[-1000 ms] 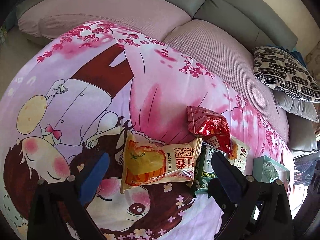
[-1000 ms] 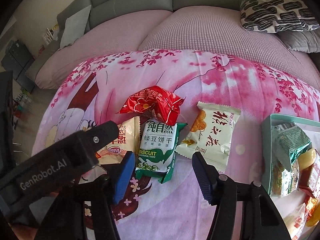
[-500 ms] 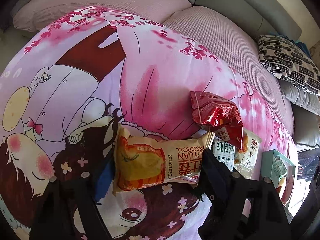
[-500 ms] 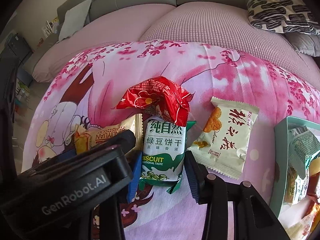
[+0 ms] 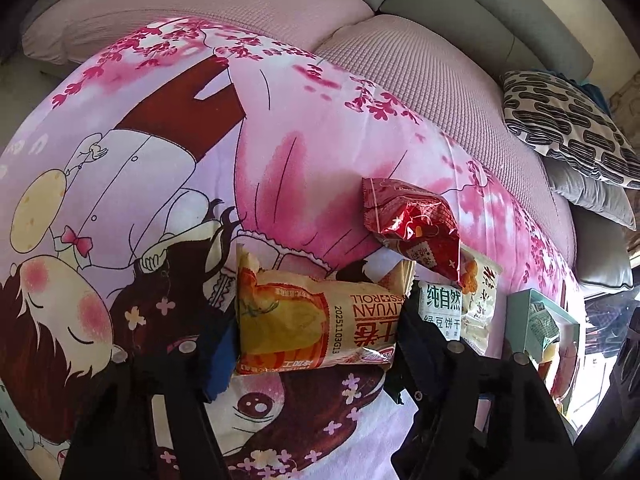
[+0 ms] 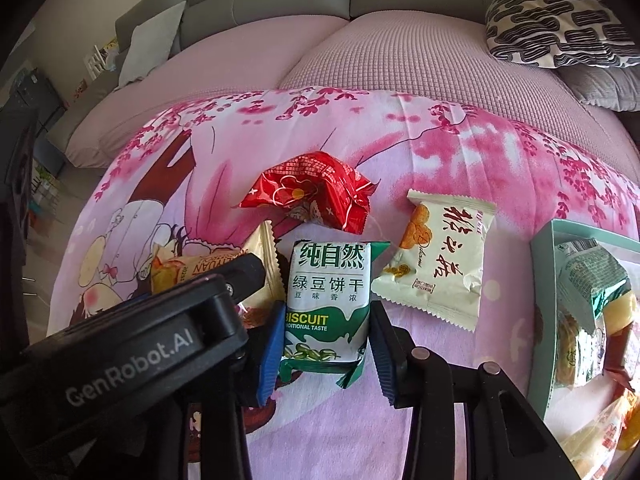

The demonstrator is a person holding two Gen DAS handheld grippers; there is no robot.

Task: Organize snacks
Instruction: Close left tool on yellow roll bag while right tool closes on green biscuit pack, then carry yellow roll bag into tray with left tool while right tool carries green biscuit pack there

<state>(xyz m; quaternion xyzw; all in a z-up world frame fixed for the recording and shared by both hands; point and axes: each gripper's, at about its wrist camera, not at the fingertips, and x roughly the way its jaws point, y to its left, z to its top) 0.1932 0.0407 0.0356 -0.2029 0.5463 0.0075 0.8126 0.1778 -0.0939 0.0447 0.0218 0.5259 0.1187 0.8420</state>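
Observation:
Snack packets lie on a pink cartoon blanket (image 5: 160, 160). An orange swiss roll packet (image 5: 304, 320) lies crosswise between the pads of my left gripper (image 5: 314, 326). Its jaws are closing, both pads press on the packet's ends, and its left end is crumpled upward. My right gripper (image 6: 327, 320) is shut on a green and white biscuit packet (image 6: 328, 280), with a pad on each long side. A red packet (image 6: 312, 200) lies just beyond both. A cream packet (image 6: 440, 264) lies to the right of the biscuits.
A teal box (image 6: 541, 312) holding several snacks stands at the right edge of the blanket. The left gripper's black housing (image 6: 140, 344) is close beside the right one. A patterned cushion (image 6: 560, 28) and grey sofa backs lie behind.
Both grippers came down closer to the packets. The left jaws narrowed from wide apart onto the swiss roll packet. The right jaws closed on the biscuit packet.

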